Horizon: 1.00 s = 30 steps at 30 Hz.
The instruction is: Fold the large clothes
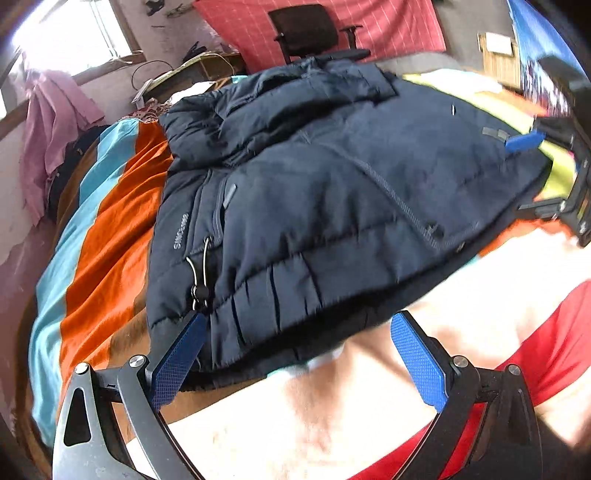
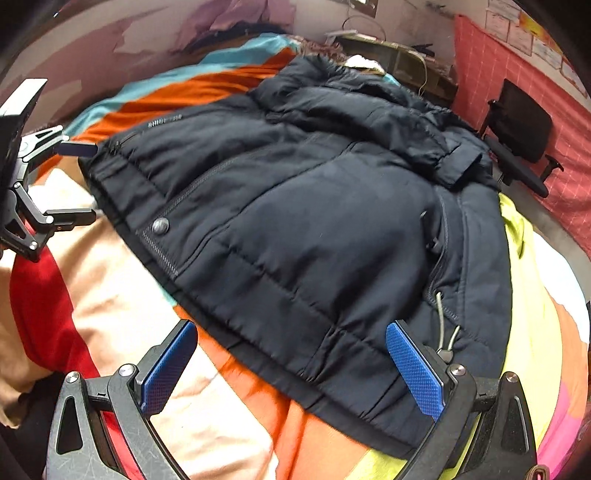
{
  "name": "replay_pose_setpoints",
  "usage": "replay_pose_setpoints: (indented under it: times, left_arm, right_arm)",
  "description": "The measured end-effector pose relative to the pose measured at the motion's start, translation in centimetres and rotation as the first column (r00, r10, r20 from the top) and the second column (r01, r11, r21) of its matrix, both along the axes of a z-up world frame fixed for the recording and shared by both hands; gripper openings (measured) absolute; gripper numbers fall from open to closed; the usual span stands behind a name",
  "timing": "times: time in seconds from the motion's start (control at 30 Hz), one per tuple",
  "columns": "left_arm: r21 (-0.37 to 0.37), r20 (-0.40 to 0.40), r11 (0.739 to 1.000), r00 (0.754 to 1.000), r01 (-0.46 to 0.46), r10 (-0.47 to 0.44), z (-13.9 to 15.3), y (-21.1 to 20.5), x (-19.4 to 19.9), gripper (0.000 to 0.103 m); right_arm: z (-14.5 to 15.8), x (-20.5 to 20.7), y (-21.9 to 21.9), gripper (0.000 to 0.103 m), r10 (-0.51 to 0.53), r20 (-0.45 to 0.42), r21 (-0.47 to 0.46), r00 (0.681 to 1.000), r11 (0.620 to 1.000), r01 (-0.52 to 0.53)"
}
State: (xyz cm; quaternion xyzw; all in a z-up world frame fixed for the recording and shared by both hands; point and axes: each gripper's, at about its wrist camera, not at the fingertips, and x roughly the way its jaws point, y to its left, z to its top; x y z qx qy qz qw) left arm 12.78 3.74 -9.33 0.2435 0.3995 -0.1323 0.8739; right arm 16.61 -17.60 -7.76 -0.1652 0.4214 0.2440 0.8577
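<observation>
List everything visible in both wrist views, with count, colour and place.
Padded navy jacket: one, dark blue, spread flat on the bed, hem toward the cameras.
Striped bedspread: one, orange, turquoise, cream, red and yellow-green, under the jacket.
Black office chair: one, beyond the bed, before the red cloth.
Red checked cloth: one, hanging on the far wall.
Pink garment: one, hanging beside the window.
Left tongs: blue pads, open, at the jacket's hem.
Right tongs: blue pads, open, at the hem.
</observation>
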Motion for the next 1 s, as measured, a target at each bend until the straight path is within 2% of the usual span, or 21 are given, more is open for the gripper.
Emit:
replay_pose_setpoints:
  times: [0.13, 0.23, 0.33, 0.5, 0.63, 0.8, 0.9, 1.0]
  left_arm:
    - [0.071, -0.006, 0.997, 1.0, 0.0, 0.0, -2.1, -0.4, 0.5, 0.098]
    - [0.126, 0.018, 0.992, 0.999, -0.031, 0.029, -3.2, -0.4, 0.9, 0.098]
    - [0.143, 0.045, 0.987, 0.997, -0.074, 0.069, -3.6, -0.2, 1.3, 0.098]
    - [0.163, 0.085, 0.98, 0.992, -0.11, 0.097, -3.5, 0.0, 1.8, 0.098]
    - [0.173, 0.108, 0.977, 0.988, -0.125, 0.107, -3.4, -0.2, 1.9, 0.098]
    - [0.172, 0.141, 0.975, 0.983, -0.143, 0.119, -3.2, -0.4, 1.8, 0.098]
    - [0.173, 0.165, 0.968, 0.974, -0.182, 0.154, -3.0, -0.3, 1.8, 0.098]
    - [0.141, 0.178, 0.965, 0.964, -0.222, 0.196, -2.5, 0.3, 2.0, 0.098]
  right_arm:
    - [-0.8, 0.0, 0.2, 0.103, -0.008, -0.032, -0.036, 0.999, 0.999, 0.007]
    - [-1.3, -0.2, 0.2, 0.103, -0.005, -0.04, -0.057, 0.999, 0.998, 0.003]
    - [-1.7, -0.3, 0.4, 0.103, 0.002, -0.033, -0.083, 0.999, 0.997, -0.005]
    - [-2.6, -0.9, 1.4, 0.103, 0.046, 0.017, -0.19, 0.999, 0.981, -0.042]
    - [-3.4, -1.3, 2.2, 0.103, 0.085, 0.074, -0.297, 0.994, 0.953, -0.06]
    - [-3.9, -0.9, 2.2, 0.103, 0.053, 0.175, -0.396, 0.983, 0.918, 0.021]
    - [-3.5, 0.2, 1.5, 0.103, 0.004, 0.198, -0.365, 0.98, 0.928, 0.07]
    - [-2.2, 0.5, 0.8, 0.102, -0.034, 0.242, -0.306, 0.97, 0.946, 0.109]
